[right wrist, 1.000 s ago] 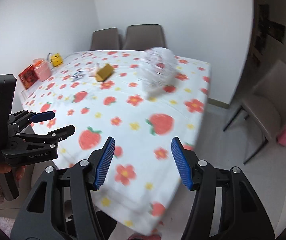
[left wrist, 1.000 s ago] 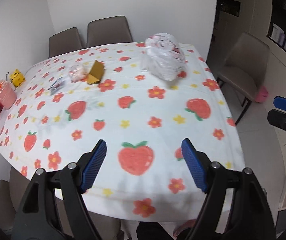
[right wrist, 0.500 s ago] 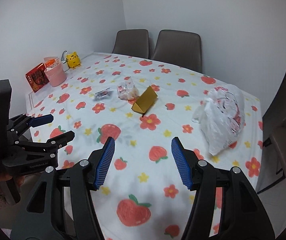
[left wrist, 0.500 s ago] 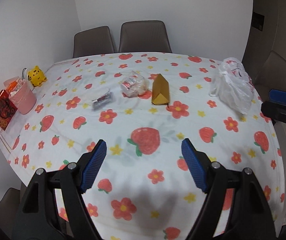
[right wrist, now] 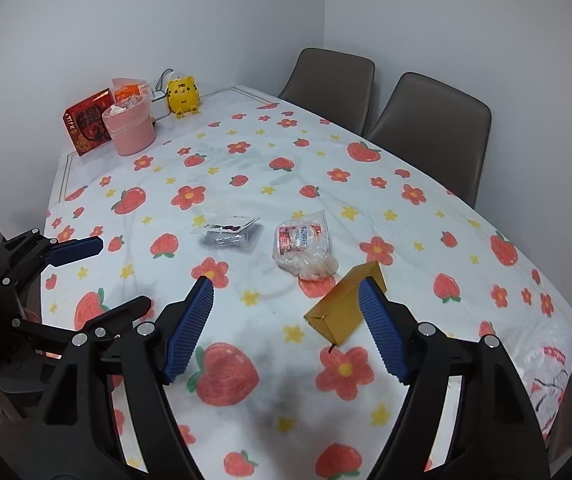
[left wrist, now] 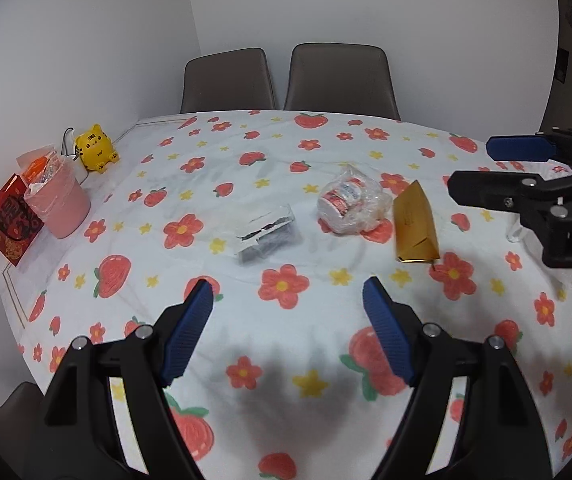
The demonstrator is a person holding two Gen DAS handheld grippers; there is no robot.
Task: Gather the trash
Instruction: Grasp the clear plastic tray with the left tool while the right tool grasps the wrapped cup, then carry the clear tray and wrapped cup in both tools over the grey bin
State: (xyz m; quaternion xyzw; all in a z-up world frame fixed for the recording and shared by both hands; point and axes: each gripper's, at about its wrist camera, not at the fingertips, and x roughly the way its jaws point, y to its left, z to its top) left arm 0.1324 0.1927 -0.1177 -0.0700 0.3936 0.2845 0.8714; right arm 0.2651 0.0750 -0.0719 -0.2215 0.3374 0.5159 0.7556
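1. Trash lies in a loose row across the middle of the table (left wrist: 286,332), three pieces, none yet picked up: a flat clear wrapper with dark contents (left wrist: 264,234), a crumpled clear bag around red-and-white packets (left wrist: 350,204), and a gold carton (left wrist: 413,224) lying on its side.
2. Left tongs (left wrist: 286,324) stand wide with nothing between them, pointing down at the cloth short of the clear wrapper, which I judge to be their likely first pick.
3. Right tongs (right wrist: 284,324) have just been opening and are wide too, nothing gripped; the gold carton (right wrist: 344,308) sits just past the right-hand finger, so the spread looks made ready for its broad body.
4. A white plastic bag (right wrist: 546,368) lies at the table's right edge, probably the place to put the trash.
5. Against the far wall stand one pink bin (right wrist: 128,130), already full, one red box (right wrist: 86,120) and one yellow tiger figure (right wrist: 182,94), kept well apart from the litter.
6. Two chairs (left wrist: 286,76) stand behind the table.
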